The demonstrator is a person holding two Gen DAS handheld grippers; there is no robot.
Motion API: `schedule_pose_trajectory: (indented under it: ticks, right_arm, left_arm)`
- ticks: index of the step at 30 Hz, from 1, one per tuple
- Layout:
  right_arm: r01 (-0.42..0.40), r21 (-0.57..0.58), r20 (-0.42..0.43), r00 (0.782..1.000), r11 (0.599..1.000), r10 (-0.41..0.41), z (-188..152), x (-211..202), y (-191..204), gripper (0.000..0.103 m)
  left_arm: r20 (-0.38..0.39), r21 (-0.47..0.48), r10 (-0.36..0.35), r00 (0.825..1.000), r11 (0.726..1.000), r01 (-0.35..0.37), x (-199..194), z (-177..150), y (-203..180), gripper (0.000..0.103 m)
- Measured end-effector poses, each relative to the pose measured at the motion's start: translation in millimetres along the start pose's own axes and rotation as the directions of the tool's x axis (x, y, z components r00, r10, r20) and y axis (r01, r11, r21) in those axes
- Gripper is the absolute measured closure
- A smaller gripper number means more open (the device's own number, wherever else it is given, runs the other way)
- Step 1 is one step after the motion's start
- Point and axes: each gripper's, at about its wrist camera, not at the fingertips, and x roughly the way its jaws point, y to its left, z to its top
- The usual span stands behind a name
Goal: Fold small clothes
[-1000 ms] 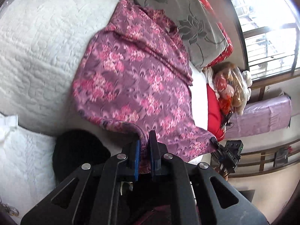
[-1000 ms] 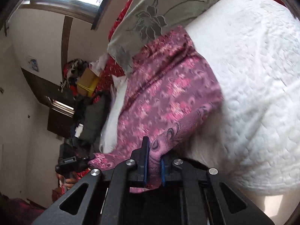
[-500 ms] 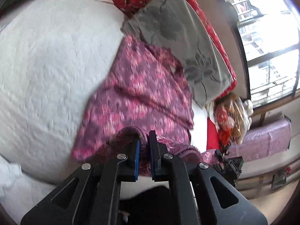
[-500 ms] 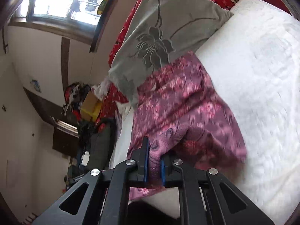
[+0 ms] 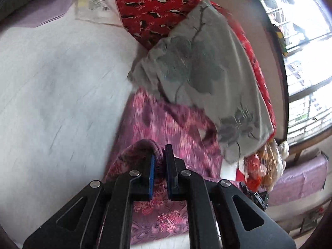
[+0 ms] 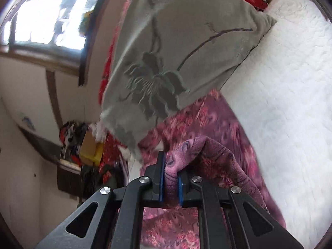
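— White quilted bed (image 5: 58,78) fills most of both views, with one grey flowered pillow (image 6: 182,47) against one red patterned cushion (image 5: 157,8). How far along is the fold?

— Partway, I'd judge. One purple floral garment (image 5: 166,128) lies on the bed just below the pillow, its near edge lifted over the rest; it isn't laid down or smoothed yet.

— And the tools?

— Two. The left hand-held gripper (image 5: 159,174) is clamped on the garment's edge, and the right hand-held gripper (image 6: 171,183) pinches another bunch of the same cloth.
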Motion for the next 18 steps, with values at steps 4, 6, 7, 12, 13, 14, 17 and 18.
schedule_pose_trajectory:
  ticks: [4,6,7,12,13,14,17,18]
  right_arm:
    - [0.033,0.094,0.007,0.999,0.995,-0.033,22.1,36.9,-21.8,0.093]
    - [0.062,0.13,-0.016,0.998,0.99,-0.06,29.7,54.0,-30.8,0.089]
    - [0.071,0.158,-0.021,0.997,0.985,-0.068,33.8,61.1,-35.1,0.089]
    - [0.028,0.246,0.064,0.997,0.969,-0.045,47.5,57.3,-44.6,0.079]
    - [0.02,0.258,0.095,0.994,0.966,-0.046,49.1,51.4,-46.2,0.072]
    - [0.009,0.263,0.131,0.99,0.965,-0.045,50.0,43.2,-47.6,0.069]
    - [0.025,0.231,0.164,0.984,0.973,-0.065,49.8,22.6,-47.9,0.066]
    - [0.06,0.202,0.15,0.984,0.977,-0.092,48.1,19.0,-45.9,0.065]
  left_arm:
    - [-0.019,-0.022,0.049,0.999,0.999,-0.05,41.9,28.7,3.9,0.096]
    - [-0.039,-0.033,0.08,0.996,0.996,-0.081,62.0,41.0,8.3,0.096]
    - [-0.047,-0.046,0.085,0.995,0.995,-0.087,68.1,45.8,10.9,0.096]
    - [-0.065,-0.226,-0.085,0.994,0.972,0.068,69.7,64.4,30.9,0.096]
    - [-0.062,-0.258,-0.12,0.991,0.961,0.1,67.1,65.8,34.1,0.096]
    - [-0.063,-0.282,-0.148,0.987,0.951,0.124,64.8,67.0,36.8,0.095]
    - [-0.059,-0.287,-0.164,0.985,0.948,0.141,55.7,64.7,37.7,0.09]
    - [-0.04,-0.279,-0.15,0.988,0.951,0.133,50.9,64.8,35.9,0.088]
